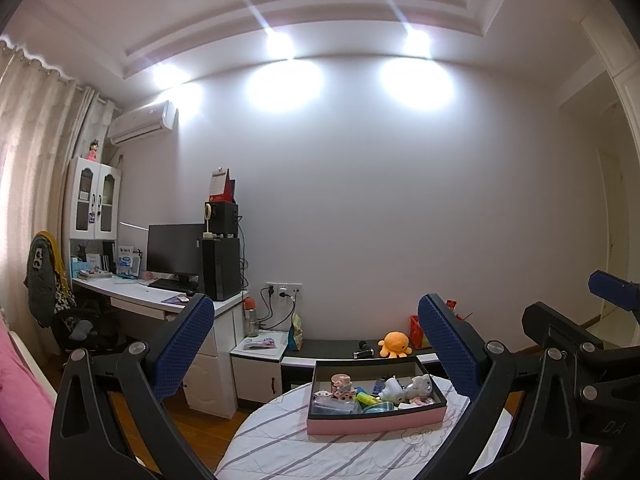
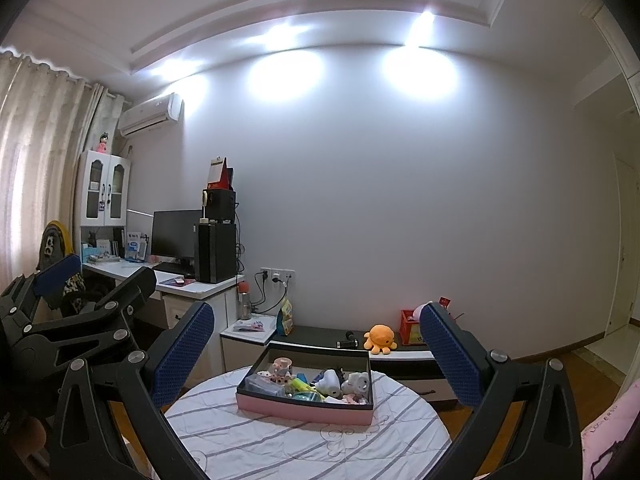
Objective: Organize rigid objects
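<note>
A pink box (image 1: pixel 376 420) (image 2: pixel 304 408) with a dark inside stands on a round table (image 1: pixel 312 452) (image 2: pixel 304 448) under a white striped cloth. It holds several small things: a white figurine (image 1: pixel 392 390) (image 2: pixel 332 383), a grey one (image 1: pixel 418 388) (image 2: pixel 356 384), a pink toy (image 1: pixel 342 384) (image 2: pixel 282 368) and green pieces. My left gripper (image 1: pixel 316 344) is open, held above and short of the box with nothing between its blue pads. My right gripper (image 2: pixel 316 350) is open too, at a like height. Each view catches the other gripper at its edge.
Behind the table runs a low cabinet (image 1: pixel 340 348) with an orange plush octopus (image 1: pixel 394 344) (image 2: pixel 380 339), a red box (image 2: pixel 412 332) and a dark tool (image 1: pixel 363 354). A desk (image 1: pixel 152 292) with a monitor, tower and chair stands at the left. Pink bedding (image 1: pixel 20 392) lies at the near left.
</note>
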`<state>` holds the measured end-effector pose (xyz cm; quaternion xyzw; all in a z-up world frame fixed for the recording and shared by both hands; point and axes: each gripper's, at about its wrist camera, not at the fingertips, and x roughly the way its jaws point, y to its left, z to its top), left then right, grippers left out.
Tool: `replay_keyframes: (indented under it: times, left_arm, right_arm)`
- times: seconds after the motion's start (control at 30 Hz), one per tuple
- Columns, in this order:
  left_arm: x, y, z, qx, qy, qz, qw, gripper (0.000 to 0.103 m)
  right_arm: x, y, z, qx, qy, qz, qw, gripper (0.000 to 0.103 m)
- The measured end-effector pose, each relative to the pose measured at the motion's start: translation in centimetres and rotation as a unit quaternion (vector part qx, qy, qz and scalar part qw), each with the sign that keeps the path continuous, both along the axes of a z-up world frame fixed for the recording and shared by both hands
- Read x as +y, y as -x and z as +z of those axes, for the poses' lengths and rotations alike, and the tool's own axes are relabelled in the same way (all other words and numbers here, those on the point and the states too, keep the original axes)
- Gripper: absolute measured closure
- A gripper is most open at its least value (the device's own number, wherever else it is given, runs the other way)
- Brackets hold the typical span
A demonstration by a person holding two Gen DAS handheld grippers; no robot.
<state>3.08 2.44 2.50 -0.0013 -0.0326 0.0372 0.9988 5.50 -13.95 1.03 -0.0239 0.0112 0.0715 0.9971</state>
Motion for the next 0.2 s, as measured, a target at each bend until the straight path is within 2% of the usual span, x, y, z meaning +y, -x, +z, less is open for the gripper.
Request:
replay_keyframes:
  times: [0.2]
  left_arm:
    - [0.03, -0.04, -0.16, 0.001, -0.001, -0.001, 1.0, 0.0]
  right_arm:
    - [-0.03, -0.1, -0.12, 0.002, -0.001, -0.003, 1.0, 0.0]
